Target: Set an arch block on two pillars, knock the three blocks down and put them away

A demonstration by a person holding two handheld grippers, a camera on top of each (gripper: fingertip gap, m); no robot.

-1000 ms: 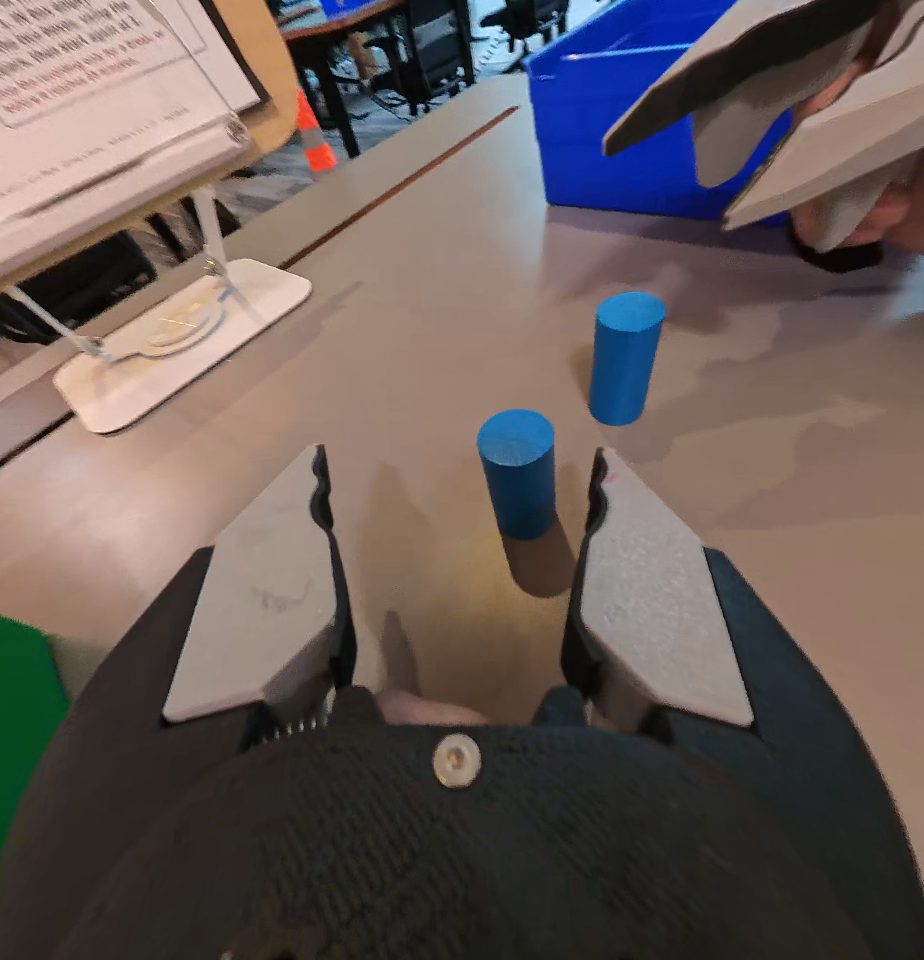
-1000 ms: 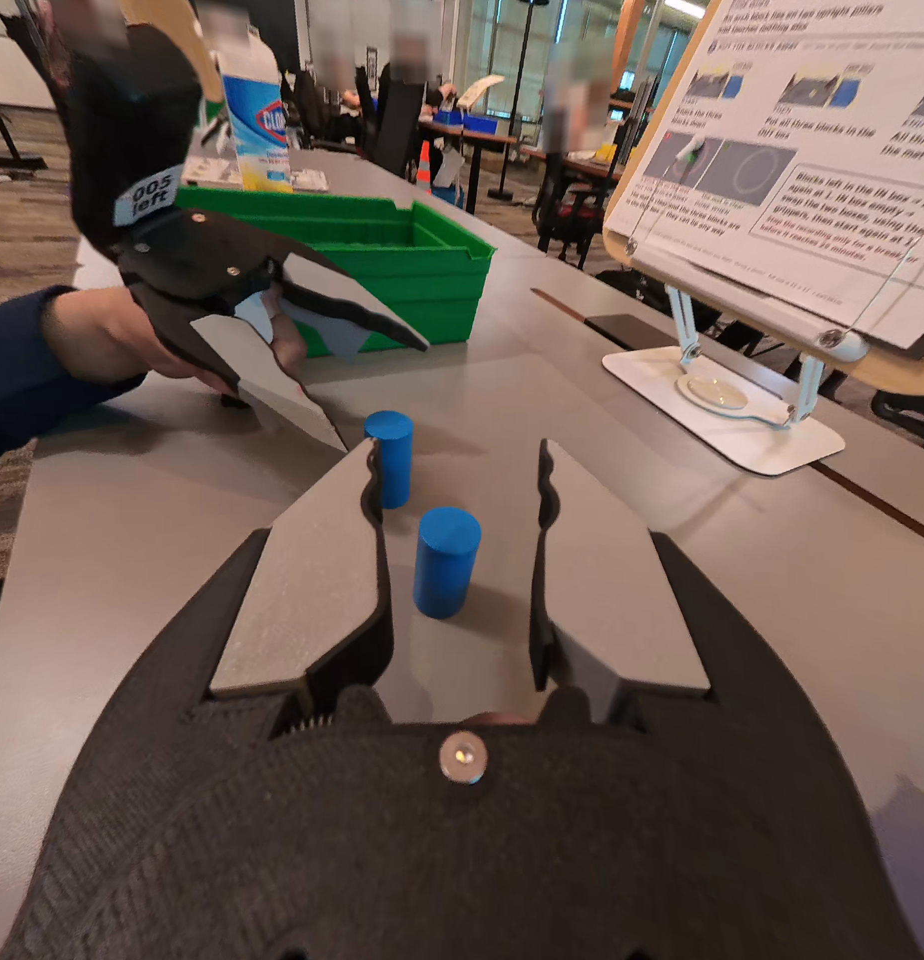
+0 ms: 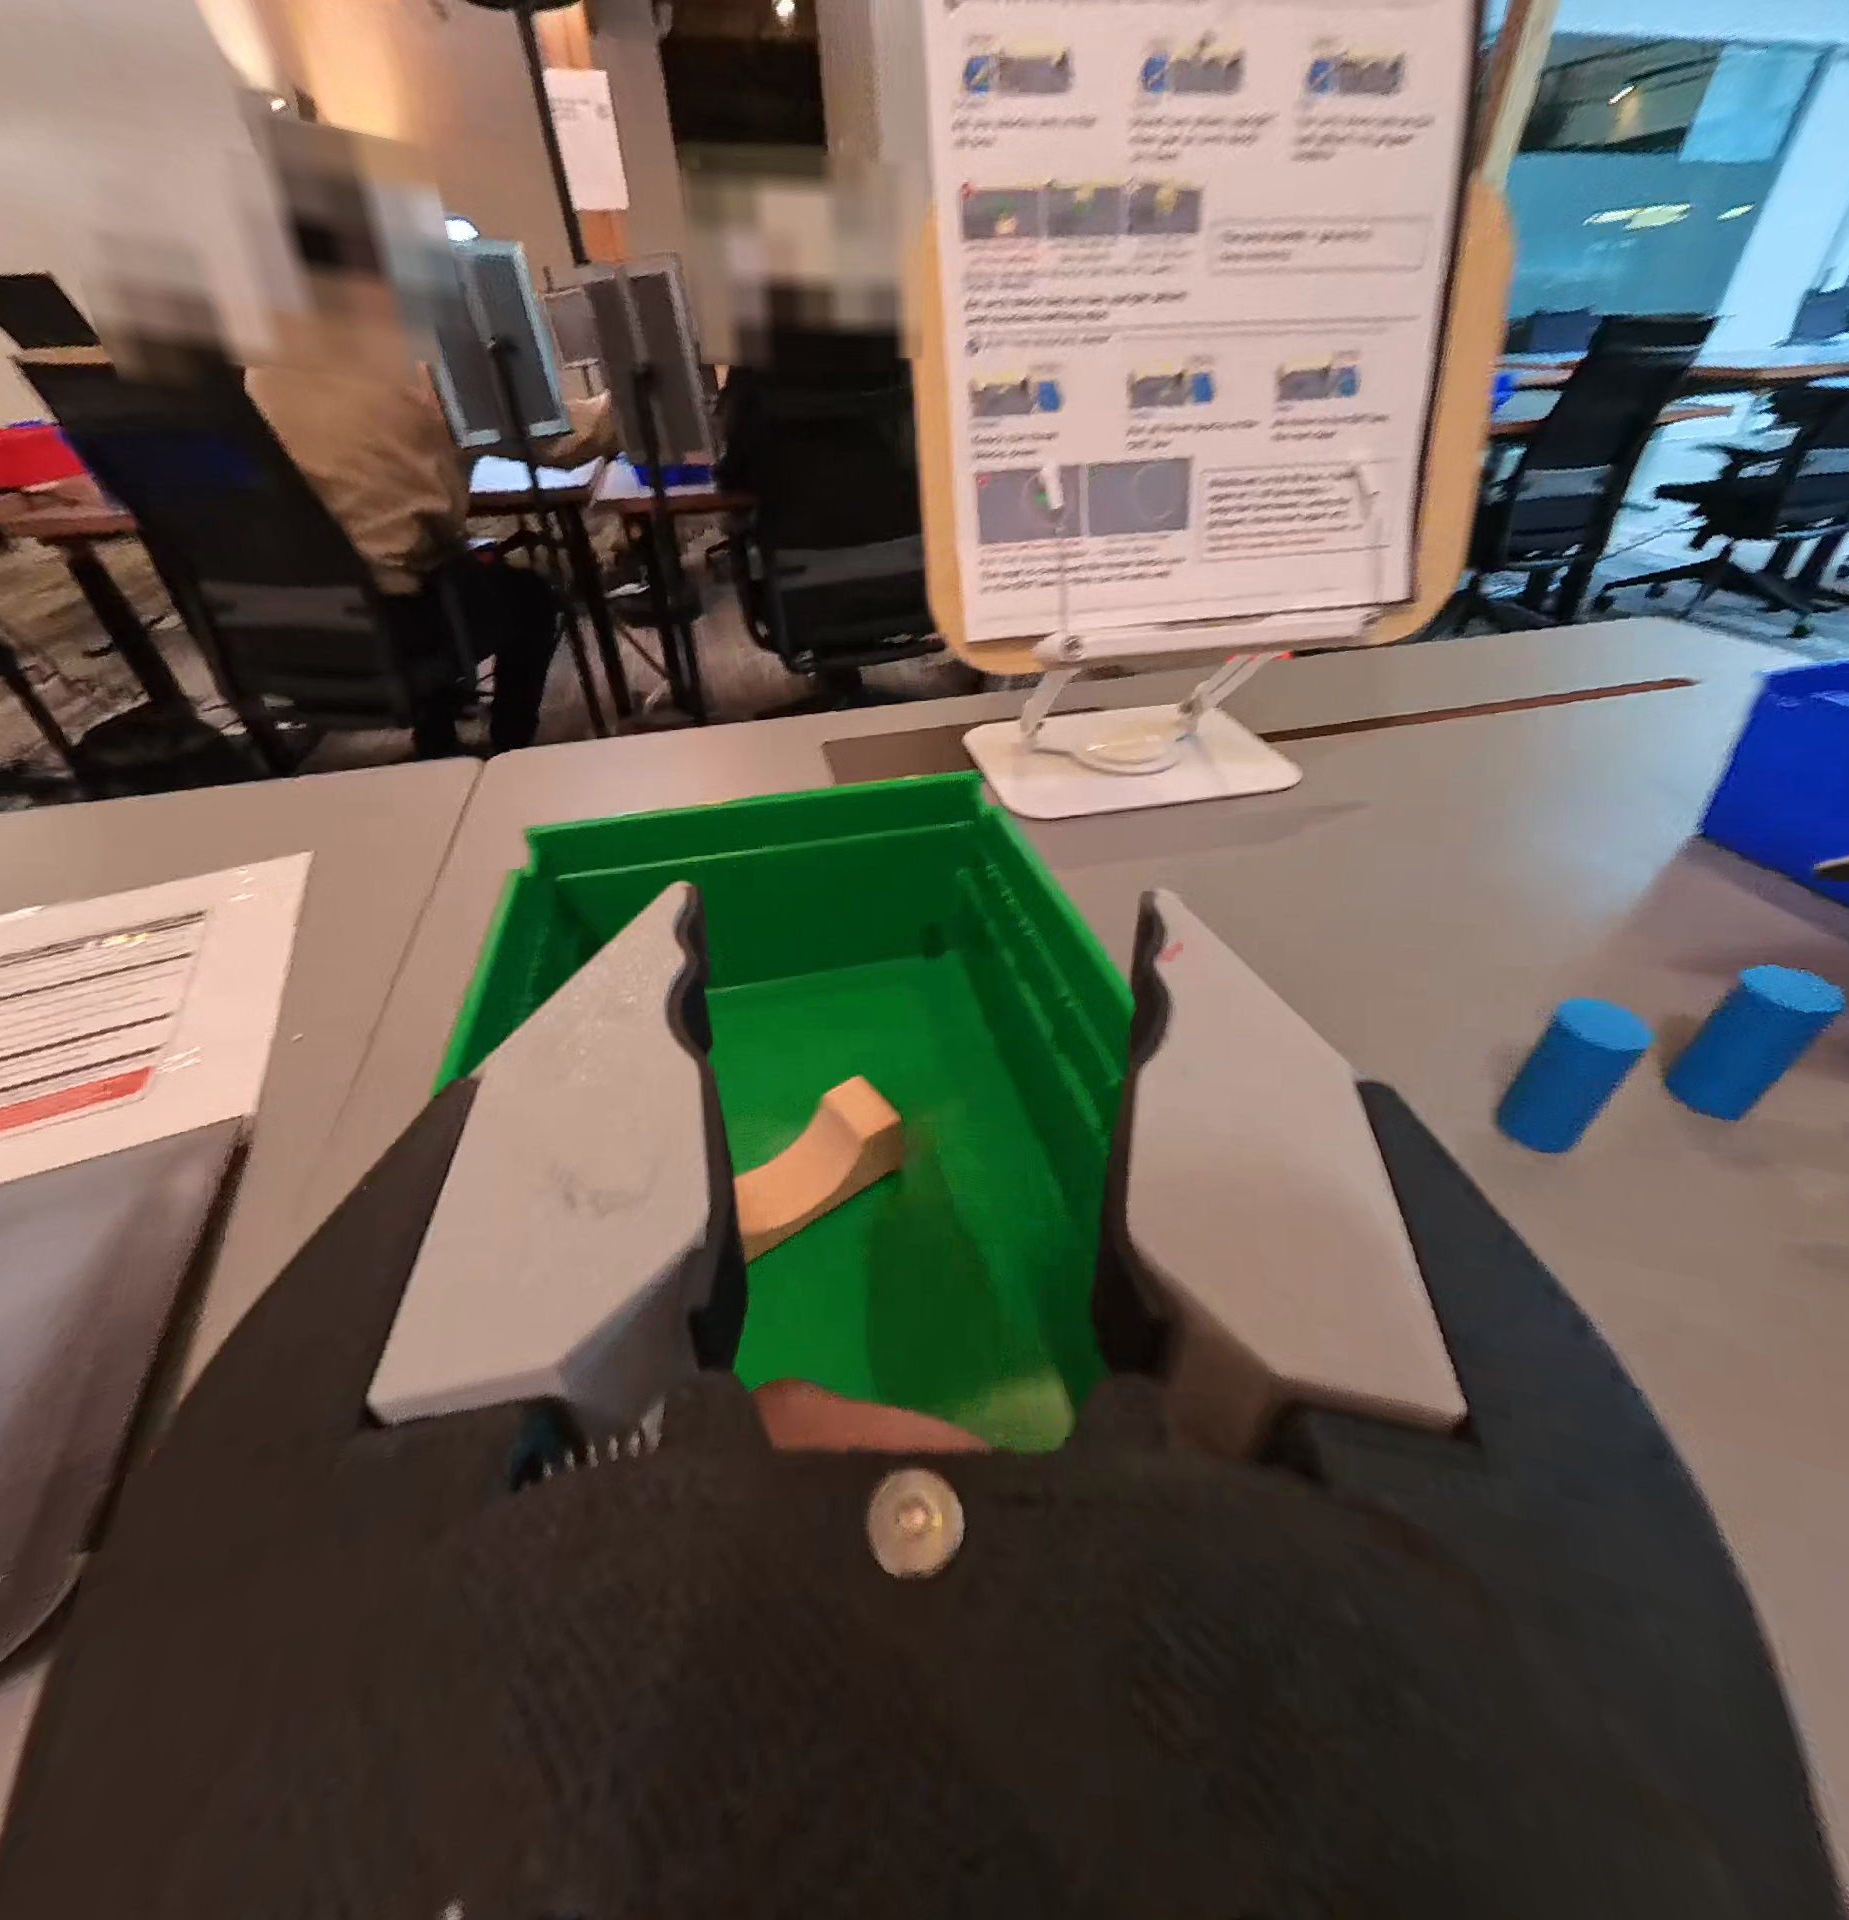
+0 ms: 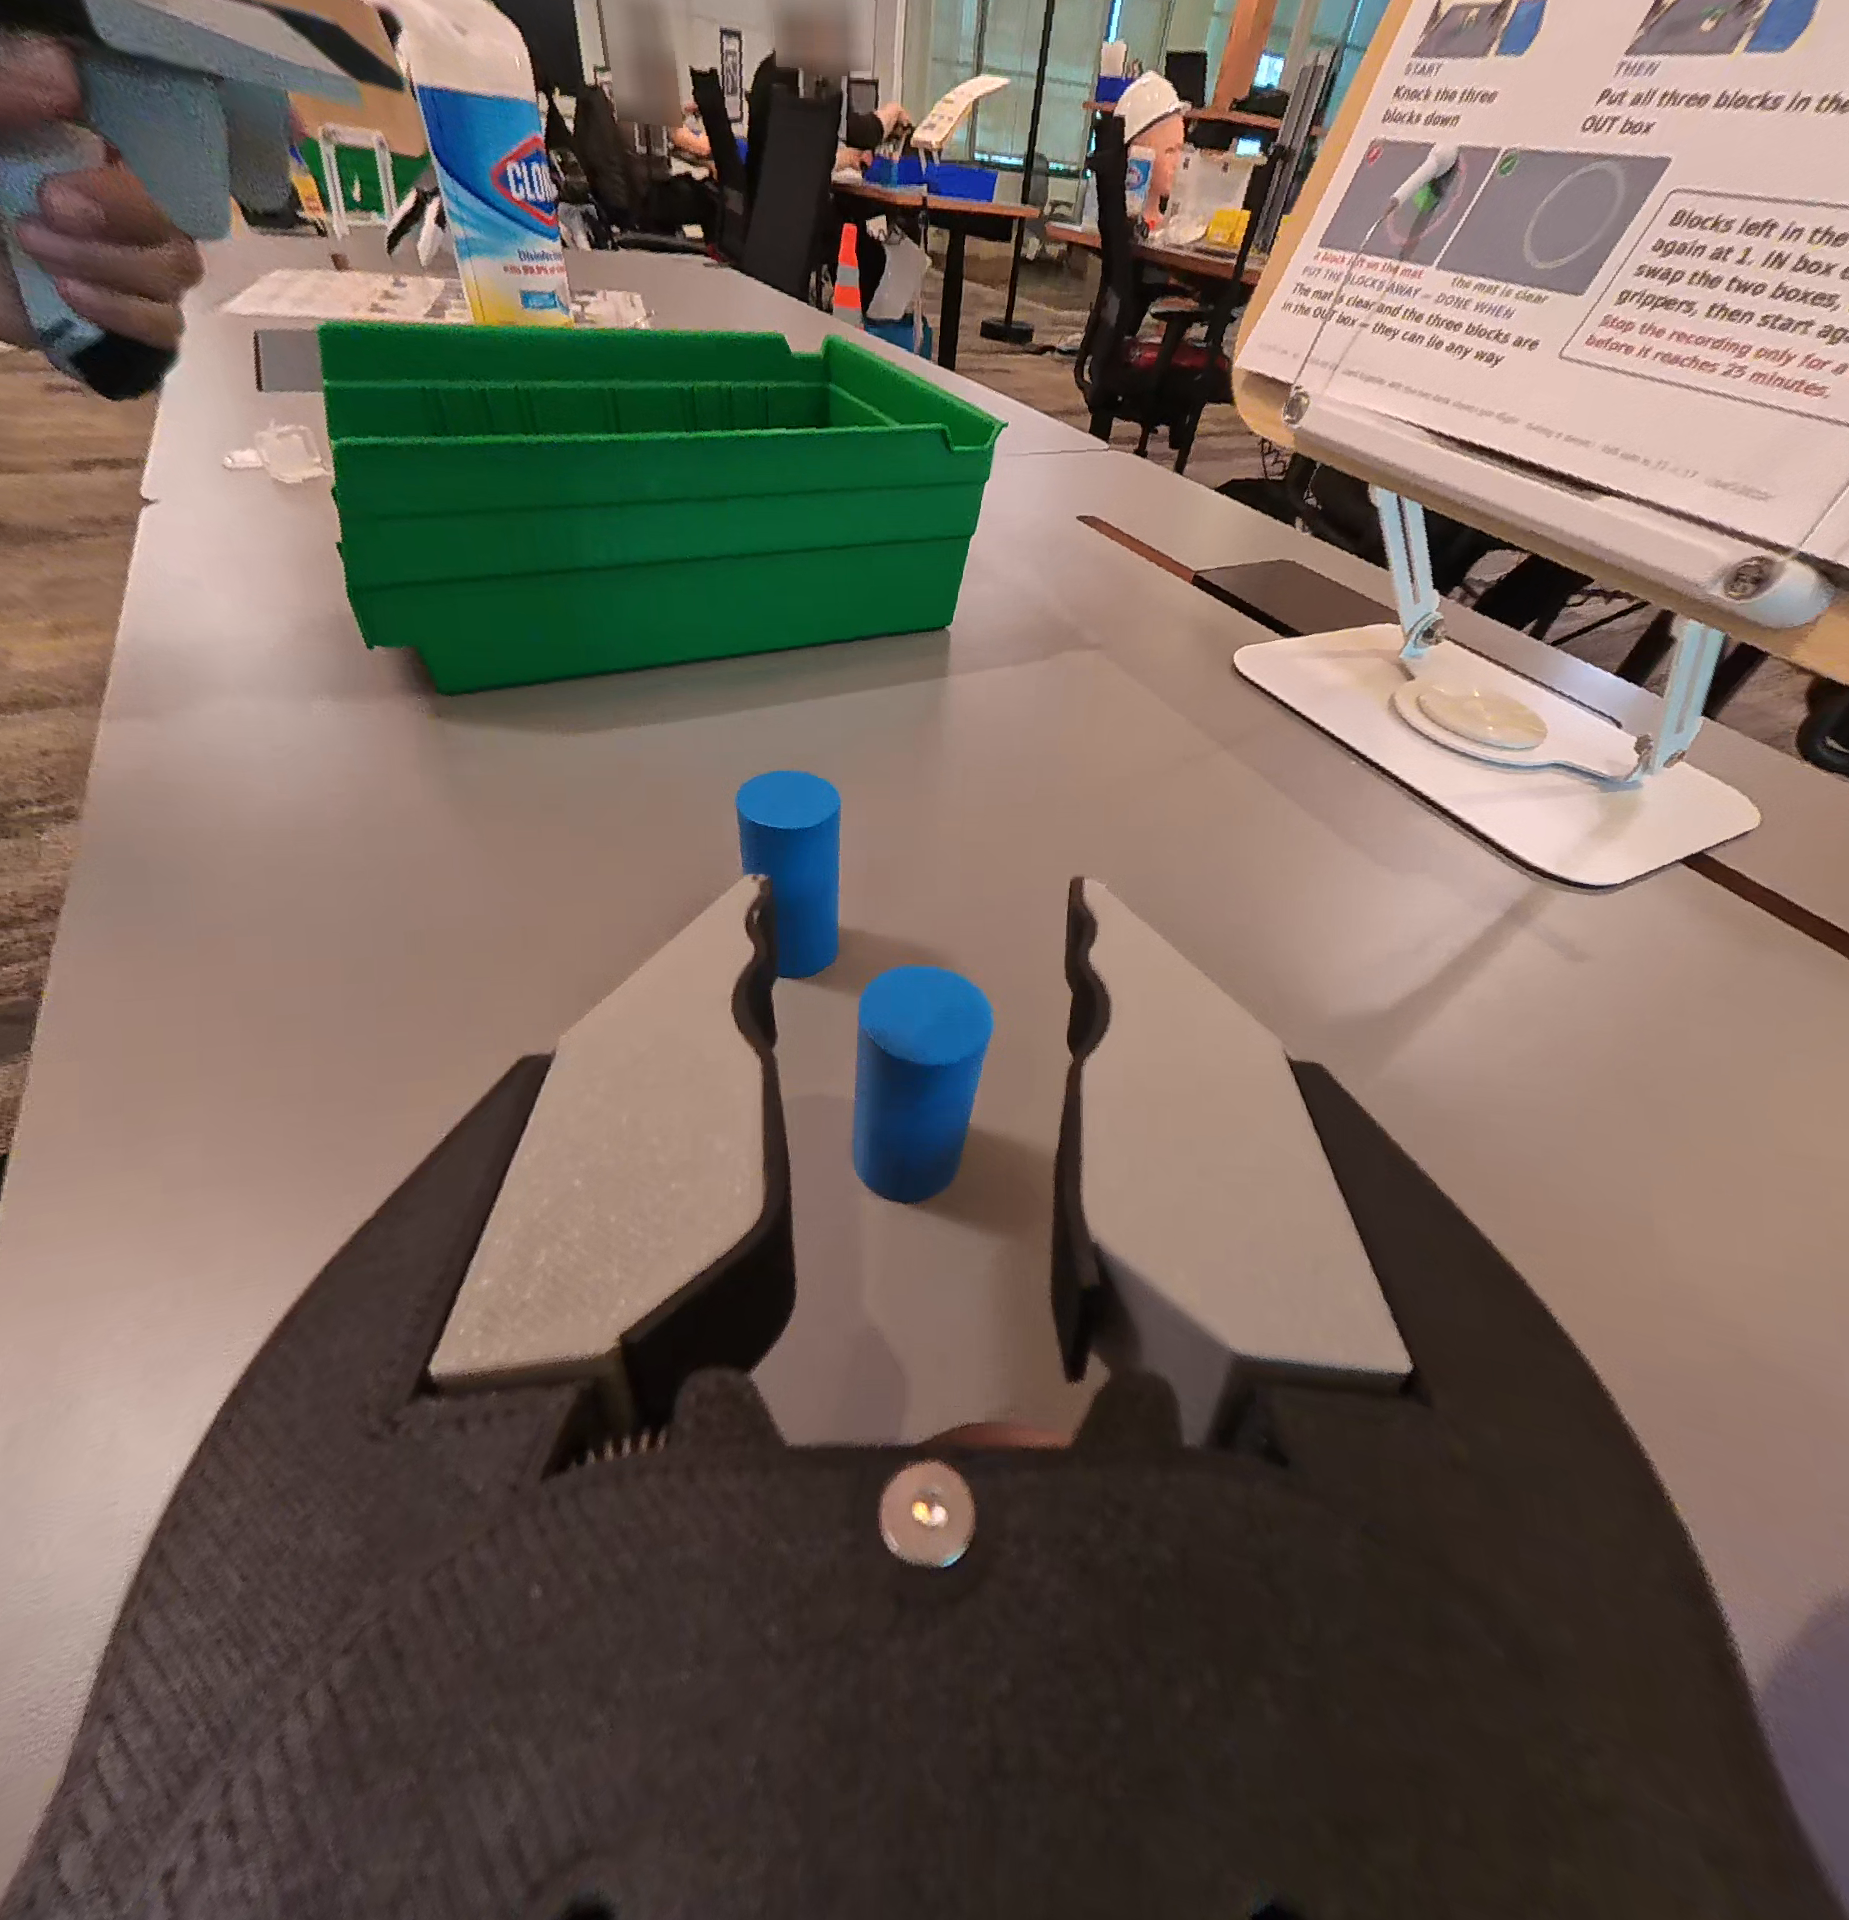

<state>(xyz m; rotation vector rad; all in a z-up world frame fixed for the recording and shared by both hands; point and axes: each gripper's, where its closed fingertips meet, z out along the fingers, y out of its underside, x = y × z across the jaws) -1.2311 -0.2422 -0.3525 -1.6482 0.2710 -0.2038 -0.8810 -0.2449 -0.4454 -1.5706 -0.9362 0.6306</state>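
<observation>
Left wrist view looks down into green bin [image 3: 795,842]; right, seemingly lower, shares it [image 4: 650,561].

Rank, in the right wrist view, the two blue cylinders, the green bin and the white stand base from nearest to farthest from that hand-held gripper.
1. Near blue cylinder, standing between the open fingers, untouched.
2. Far blue cylinder, just past the left fingertip.
3. White stand base, off to the right.
4. Green bin, far back left.

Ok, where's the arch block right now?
In the left wrist view, the tan arch block lies on the floor of the green bin, below the open left gripper, partly hidden behind its left finger.
</observation>
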